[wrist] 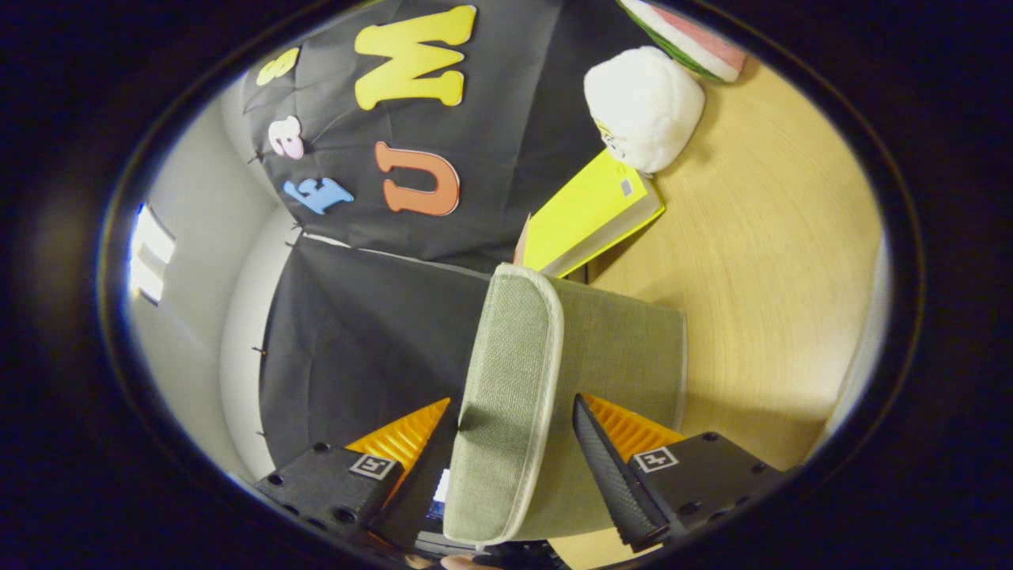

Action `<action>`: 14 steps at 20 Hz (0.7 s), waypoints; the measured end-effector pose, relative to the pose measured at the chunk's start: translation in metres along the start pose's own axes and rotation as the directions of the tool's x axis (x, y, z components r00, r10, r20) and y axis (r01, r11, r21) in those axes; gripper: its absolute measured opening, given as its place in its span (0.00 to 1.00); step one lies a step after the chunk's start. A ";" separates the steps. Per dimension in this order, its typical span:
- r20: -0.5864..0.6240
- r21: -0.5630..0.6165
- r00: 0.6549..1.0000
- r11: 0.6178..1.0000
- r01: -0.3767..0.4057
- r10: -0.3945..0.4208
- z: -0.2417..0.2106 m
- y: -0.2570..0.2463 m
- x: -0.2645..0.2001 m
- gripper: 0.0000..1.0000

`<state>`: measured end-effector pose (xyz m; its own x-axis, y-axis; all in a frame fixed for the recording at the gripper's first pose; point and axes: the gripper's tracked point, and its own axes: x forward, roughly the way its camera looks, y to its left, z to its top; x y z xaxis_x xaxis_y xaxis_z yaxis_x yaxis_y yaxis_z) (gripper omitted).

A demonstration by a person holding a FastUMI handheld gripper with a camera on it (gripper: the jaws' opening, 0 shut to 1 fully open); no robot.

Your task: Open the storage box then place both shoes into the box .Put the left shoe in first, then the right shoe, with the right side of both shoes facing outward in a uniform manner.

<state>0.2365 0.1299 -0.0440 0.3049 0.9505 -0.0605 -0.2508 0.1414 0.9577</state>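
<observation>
Wooden table carries one storage box, one book; gripper fingers clamp its lid

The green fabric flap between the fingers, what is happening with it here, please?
A person's handheld gripper has its fingers on either side of the green fabric lid of the storage box, apparently gripping its edge to open it; whether both fingers press firmly I cannot tell. The box stands on a wooden table. Beyond it lie a yellow book, a white plush toy and a watermelon-slice toy. The step of putting shoes in is not yet done.
</observation>
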 end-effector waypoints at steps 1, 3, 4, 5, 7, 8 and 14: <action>0.002 -0.001 1.000 1.000 -0.008 0.008 0.001 0.004 0.000 0.85; 0.011 -0.028 1.000 1.000 0.010 -0.010 0.001 0.007 -0.001 0.77; 0.009 -0.043 1.000 0.999 0.021 -0.021 0.000 0.008 -0.002 0.72; 0.011 -0.052 0.999 0.998 0.031 -0.030 0.000 0.008 -0.002 0.67; 0.022 -0.056 0.998 0.997 0.052 -0.051 0.005 0.011 -0.008 0.52; 0.031 -0.056 0.998 0.997 0.059 -0.057 0.009 0.014 -0.013 0.44; 0.051 -0.137 0.998 0.989 0.050 -0.043 0.004 0.059 -0.025 0.12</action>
<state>0.2179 0.1131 0.0156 0.3616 0.9282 -0.0875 -0.3589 0.2252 0.9058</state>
